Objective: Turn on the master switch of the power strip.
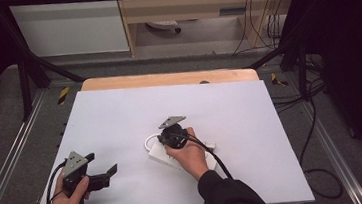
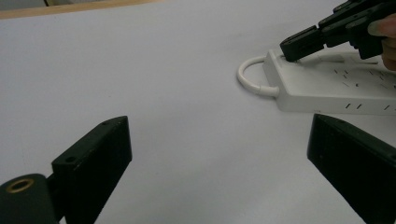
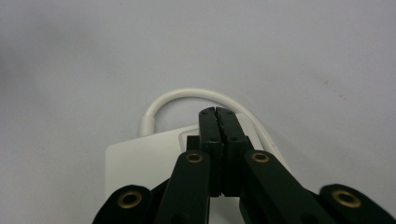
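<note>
A white counter (image 1: 120, 118) is carrying a white power strip (image 1: 161, 156), which is lying near the middle, a little toward the near edge. A white cord (image 3: 187, 95) is looping out from the strip's far end and curving back along its side.

The right hand (image 1: 192, 156) is holding the right tool (image 1: 168, 133) over the strip's far end. In the right gripper view its jaws are pressed together, tip against tip, with nothing visible between them, and they are pointing down at the top face of the strip (image 3: 149, 163) just beside the cord's loop. In the left gripper view the same tool (image 2: 292, 46) is touching or nearly touching the strip (image 2: 336, 84) at its end; whether it is actually making contact cannot be told.

The left hand (image 1: 68, 203) is gripping the left tool (image 1: 106, 173) near the counter's near left corner, well apart from the strip. Its jaws are spread wide and holding nothing, aiming across the bare surface toward the strip.
</note>
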